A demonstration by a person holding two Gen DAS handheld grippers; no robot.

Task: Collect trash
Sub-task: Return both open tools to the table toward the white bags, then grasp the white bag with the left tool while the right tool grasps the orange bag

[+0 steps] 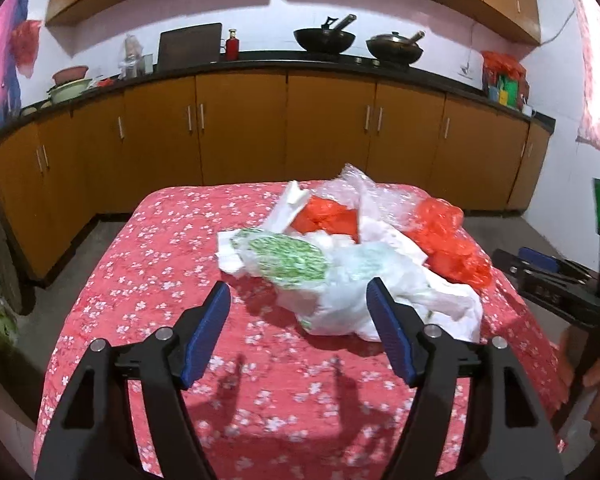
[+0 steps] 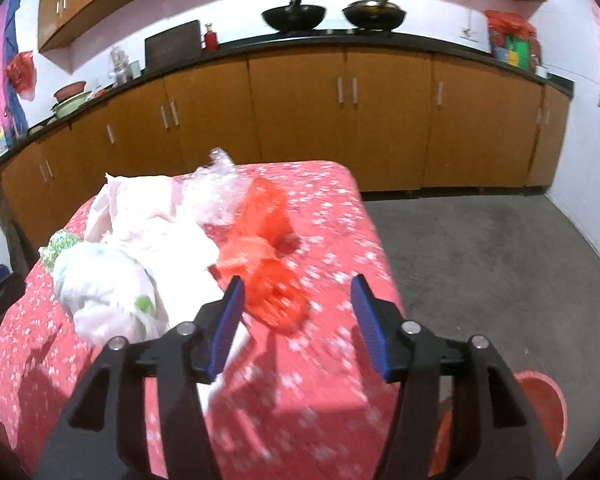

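Now, with both the left gripper [image 1: 298,300] and right gripper [image 2: 298,294] spread wide and empty, lower your right onto the near red plastic bag [image 2: 274,292] right of the white bags [image 2: 112,288] on the floral tablecloth [image 2: 340,216], pinching a bunched fold.

The right tool [image 2: 298,294] is hovering over the bench [image 2: 332,216] with its blue pads [image 2: 366,320] spread wide, gripping nothing. A red bag [image 2: 272,280] is lying just ahead between them. White bags [image 2: 112,280] are lying piled ahead-left, clear wrap [image 2: 220,184] beyond. A red bucket [image 2: 548,412] is sitting below-right.
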